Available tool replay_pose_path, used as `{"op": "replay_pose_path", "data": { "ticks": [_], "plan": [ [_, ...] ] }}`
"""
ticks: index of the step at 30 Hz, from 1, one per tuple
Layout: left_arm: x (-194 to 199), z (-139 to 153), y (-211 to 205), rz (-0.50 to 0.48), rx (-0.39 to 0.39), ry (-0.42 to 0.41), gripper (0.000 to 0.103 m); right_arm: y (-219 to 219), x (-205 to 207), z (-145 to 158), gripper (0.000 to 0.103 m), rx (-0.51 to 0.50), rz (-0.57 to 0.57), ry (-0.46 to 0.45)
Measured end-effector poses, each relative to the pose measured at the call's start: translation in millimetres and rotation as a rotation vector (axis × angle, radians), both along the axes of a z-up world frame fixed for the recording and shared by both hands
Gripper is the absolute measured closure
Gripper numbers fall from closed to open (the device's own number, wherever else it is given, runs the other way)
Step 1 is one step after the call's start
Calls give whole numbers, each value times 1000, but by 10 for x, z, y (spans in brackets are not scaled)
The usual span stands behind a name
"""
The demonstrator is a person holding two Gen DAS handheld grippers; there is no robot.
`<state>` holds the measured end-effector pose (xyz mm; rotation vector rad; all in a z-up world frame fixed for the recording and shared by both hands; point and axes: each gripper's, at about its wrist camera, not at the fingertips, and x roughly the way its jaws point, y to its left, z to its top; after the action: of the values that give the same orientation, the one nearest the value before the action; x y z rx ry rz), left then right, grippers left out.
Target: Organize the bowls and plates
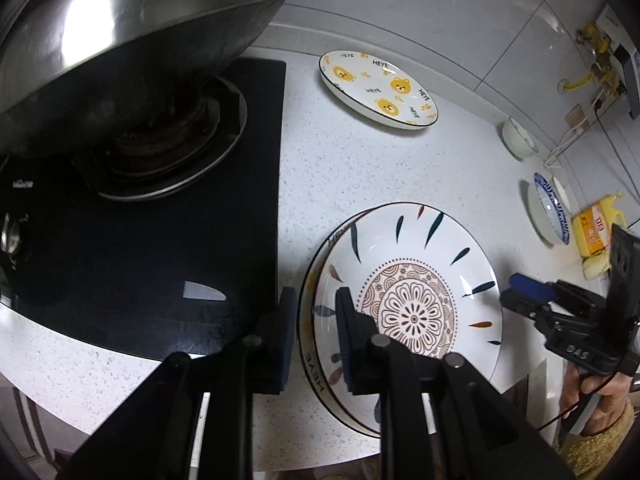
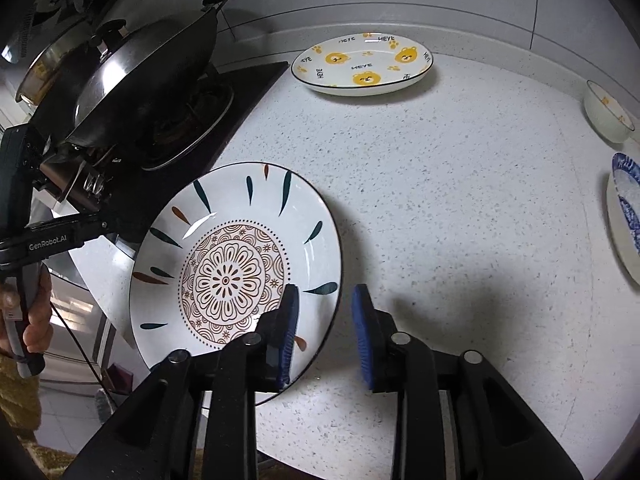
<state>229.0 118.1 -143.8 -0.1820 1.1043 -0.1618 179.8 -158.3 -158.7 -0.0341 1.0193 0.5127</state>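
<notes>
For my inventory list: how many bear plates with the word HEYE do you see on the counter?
2. One bear plate lies alone at the back near the wall. The second bear plate lies under the mandala plate; only its rim shows. More could be hidden beneath.

You have a white plate with a brown mandala centre in front of you, its well ringed by a dotted line and its wall marked with teal and orange leaf strokes under a thin dark rim. Beneath it sits a white plate lettered HEYE in black. Further back your bear plate shows yellow bear faces, yellow paw prints and black lettering on white, edged in black. The counter is white with grey speckles. The stove top is glossy black, and your gripper pads are blue on black fingers.
</notes>
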Motion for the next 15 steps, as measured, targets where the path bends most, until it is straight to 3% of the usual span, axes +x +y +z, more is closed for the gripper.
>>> {"op": "replay_pose_path", "data": {
  "ticks": [3,9,10,11,12,15],
  "plan": [
    [-4,47,-44,1,25,-6,84,-64,-7,45,41,4,-17,-17],
    [46,173,-161,-1,66,-31,82,-158,29,123,25,9,-30,-46],
    [62,199,-182,-1,71,-39,75,-168,39,136,24,9,-30,-52],
    [81,229,-207,-3,73,-50,52,-174,50,147,23,7,-31,-57],
    [112,270,-234,-9,67,-65,42,-182,67,164,22,7,-28,-63],
    [228,351,-331,-28,75,-88,41,-221,139,216,22,19,-25,-75]
  ]
}}
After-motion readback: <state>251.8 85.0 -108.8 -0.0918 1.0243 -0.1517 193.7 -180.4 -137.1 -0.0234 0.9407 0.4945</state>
